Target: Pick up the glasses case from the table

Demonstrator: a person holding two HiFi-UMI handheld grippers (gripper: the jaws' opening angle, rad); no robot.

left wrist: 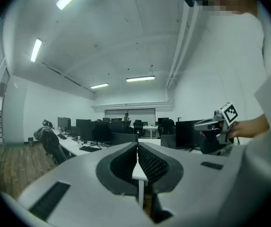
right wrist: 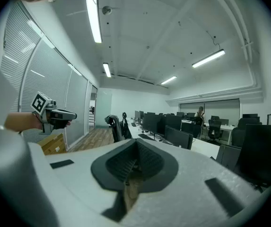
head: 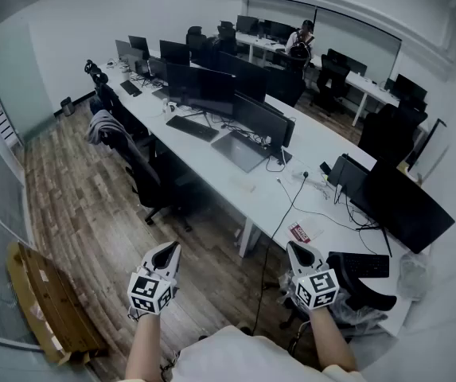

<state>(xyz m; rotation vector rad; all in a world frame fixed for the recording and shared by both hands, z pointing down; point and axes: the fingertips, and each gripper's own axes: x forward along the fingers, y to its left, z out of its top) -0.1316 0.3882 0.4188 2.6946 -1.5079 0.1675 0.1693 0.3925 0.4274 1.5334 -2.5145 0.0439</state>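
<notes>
I cannot make out the glasses case for certain; a small dark thing (head: pixel 324 168) lies on the long white table (head: pixel 291 193) ahead of me. Both grippers hang level in the air short of the table's near end, over the wooden floor. My left gripper (head: pixel 167 248) has its jaws shut with nothing between them, as its own view of the left gripper (left wrist: pixel 137 148) also shows. My right gripper (head: pixel 296 248) is likewise shut and empty, as seen in the right gripper's own view (right wrist: pixel 136 143). Each gripper shows in the other's view: the right gripper (left wrist: pixel 218 126) and the left gripper (right wrist: pixel 55 115).
Monitors (head: pixel 204 86), a keyboard (head: pixel 192 127), a laptop (head: pixel 239 150) and cables cover the table. A red and white card (head: pixel 301 232) lies near its front edge. Black office chairs (head: pixel 144 165) stand on the left, another (head: pixel 363 285) by my right hand. A cardboard box (head: pixel 44 301) lies at lower left.
</notes>
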